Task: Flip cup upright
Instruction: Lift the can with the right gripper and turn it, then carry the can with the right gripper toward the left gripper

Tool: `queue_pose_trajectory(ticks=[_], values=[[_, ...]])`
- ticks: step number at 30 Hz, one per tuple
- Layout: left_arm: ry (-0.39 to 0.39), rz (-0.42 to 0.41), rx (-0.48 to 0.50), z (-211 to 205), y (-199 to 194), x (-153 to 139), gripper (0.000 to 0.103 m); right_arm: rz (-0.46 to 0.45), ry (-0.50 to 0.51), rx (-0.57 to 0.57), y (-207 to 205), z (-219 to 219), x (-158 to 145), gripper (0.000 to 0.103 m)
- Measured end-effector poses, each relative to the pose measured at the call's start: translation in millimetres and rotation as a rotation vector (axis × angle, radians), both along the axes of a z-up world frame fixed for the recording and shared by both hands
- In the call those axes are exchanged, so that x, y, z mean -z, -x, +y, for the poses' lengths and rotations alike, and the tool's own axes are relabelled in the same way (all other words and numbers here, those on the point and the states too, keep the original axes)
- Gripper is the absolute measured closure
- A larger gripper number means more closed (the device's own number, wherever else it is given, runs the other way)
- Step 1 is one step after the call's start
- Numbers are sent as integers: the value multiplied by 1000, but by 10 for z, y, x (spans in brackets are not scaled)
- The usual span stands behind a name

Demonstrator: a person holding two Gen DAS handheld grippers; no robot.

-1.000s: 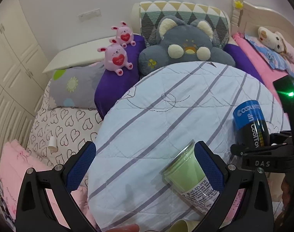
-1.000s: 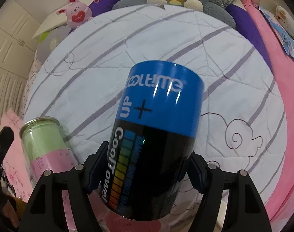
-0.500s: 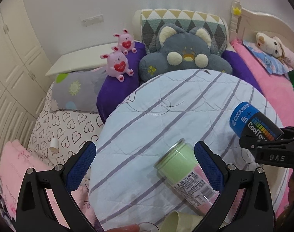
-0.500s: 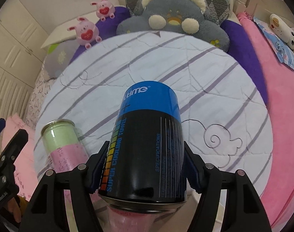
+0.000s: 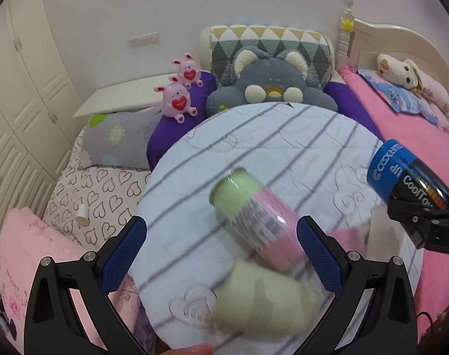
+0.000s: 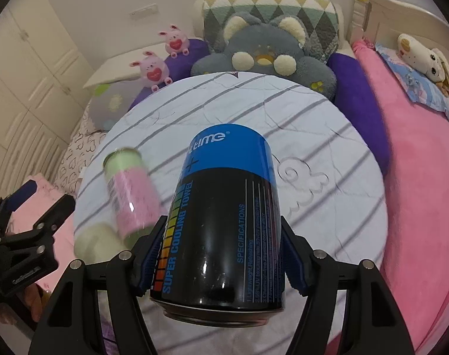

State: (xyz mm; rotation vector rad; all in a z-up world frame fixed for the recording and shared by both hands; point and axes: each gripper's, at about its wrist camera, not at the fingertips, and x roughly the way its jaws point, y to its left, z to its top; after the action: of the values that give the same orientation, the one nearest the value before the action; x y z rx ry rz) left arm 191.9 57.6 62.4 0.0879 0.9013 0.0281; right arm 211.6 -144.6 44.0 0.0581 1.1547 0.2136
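My right gripper (image 6: pixel 223 261) is shut on a blue and black cup (image 6: pixel 224 216) and holds it above the round table (image 6: pixel 327 153), blue end pointing away. The cup also shows at the right of the left wrist view (image 5: pixel 407 177), tilted. My left gripper (image 5: pixel 221 257) is open and empty. A green and pink cup (image 5: pixel 254 216) lies on its side on the table between its fingers, blurred; it also shows in the right wrist view (image 6: pixel 129 189). A pale yellow-green cup (image 5: pixel 265 298) lies just in front of it.
The round table (image 5: pixel 283 136) has a striped quilted cover. Behind it are a grey plush cushion (image 5: pixel 268 88), two pink plush rabbits (image 5: pixel 177 100) and purple pillows. A pink bed (image 5: pixel 407 121) lies to the right, white wardrobes to the left.
Both grippers have pulled back, so more of the table shows. The pale yellow-green cup has come into view. The green and pink cup now looks blurred.
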Motion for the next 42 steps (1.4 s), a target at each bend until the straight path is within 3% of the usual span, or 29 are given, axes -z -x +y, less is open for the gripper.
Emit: queue_pose_trajectory(ticks=[9,16,28,35,39,42], values=[[-19,23,20,-266,689,255,0,-54,-25,-31,703,-71,65,33],[25,71,-18,-222,983,556,0,-75,-19,-39,1077,-34,256,33],[27,126,-33,-204,1090,911,0,-58,-39,19,1300,-14,671,33],[37,151,-14,-245,1054,1012,1,6,-49,57,1279,-66,948,33],[30,158,-9,-276,1043,1034,0,10,-49,46,1277,-51,944,24],[27,157,-6,-293,1045,1031,0,-8,-44,43,1286,-58,879,24]])
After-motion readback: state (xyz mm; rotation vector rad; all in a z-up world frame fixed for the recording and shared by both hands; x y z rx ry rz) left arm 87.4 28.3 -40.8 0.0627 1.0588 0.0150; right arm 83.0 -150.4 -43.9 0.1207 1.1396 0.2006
